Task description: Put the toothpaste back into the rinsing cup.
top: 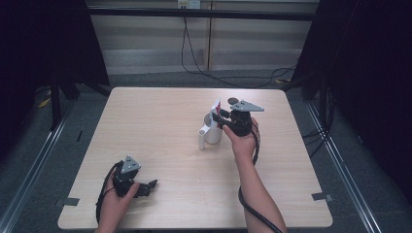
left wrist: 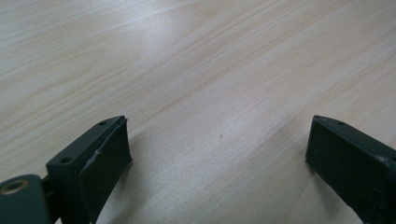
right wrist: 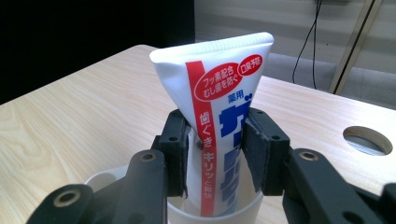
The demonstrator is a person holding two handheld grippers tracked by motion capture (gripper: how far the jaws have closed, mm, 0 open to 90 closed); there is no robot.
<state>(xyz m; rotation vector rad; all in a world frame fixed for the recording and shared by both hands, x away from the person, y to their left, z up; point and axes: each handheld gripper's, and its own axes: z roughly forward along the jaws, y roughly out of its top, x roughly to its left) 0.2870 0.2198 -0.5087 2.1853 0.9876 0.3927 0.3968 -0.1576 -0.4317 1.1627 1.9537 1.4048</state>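
Nearest, the left gripper (top: pixel 145 187) rests on the wooden table (top: pixel 160 126) with its jaws wide apart. Farther in, right of centre, the right gripper (right wrist: pixel 217 149) clamps a white toothpaste tube (right wrist: pixel 219 102), which stands upright in a white mug (top: pixel 210 132).

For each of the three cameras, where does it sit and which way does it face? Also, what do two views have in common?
High view: above the person's side, looking forward and down on the table; both forearms, left gripper and right gripper show.
Left gripper view: on the left gripper, looking down at bare wood between its wide-apart jaws.
Right gripper view: on the right gripper, looking across the table; its jaws clamp a toothpaste tube standing in a white cup.
Shared: high and right gripper views both show tube and cup.
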